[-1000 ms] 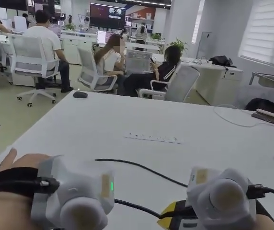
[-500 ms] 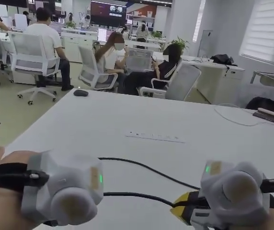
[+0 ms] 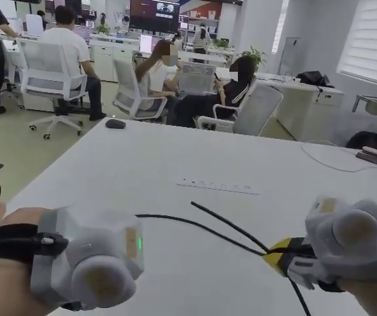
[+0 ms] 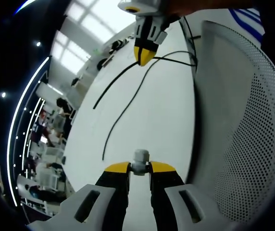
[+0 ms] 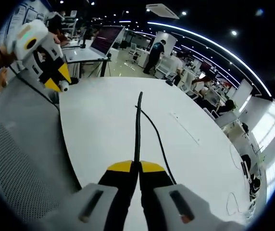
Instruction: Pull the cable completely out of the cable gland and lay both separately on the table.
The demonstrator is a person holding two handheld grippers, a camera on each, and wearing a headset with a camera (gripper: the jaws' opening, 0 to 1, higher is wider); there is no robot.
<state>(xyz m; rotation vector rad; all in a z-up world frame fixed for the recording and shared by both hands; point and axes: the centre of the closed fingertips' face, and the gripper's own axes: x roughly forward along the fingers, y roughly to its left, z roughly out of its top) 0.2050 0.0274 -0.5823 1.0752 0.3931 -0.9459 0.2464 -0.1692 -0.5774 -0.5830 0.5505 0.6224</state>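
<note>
**While one gripper has the gland, the other has the cable**

Where the left gripper (image 4: 140, 169) looks along its yellow-tipped fingers (image 4: 117, 167), they are drawn almost together and pinch the small grey cable gland (image 4: 140, 159) between the tips, at the near edge of the white worktop (image 4: 147, 110). The fingers of the right gripper (image 5: 138, 168) are pressed together on the black cable (image 5: 138, 125). It leaves the tips as two strands, one thicker and one thin, both reaching out over the worktop. In the left gripper view the thin strand's free end lies near the gland but apart from it. A mesh chair back (image 4: 243, 120) stands beside the worktop's edge.
</note>
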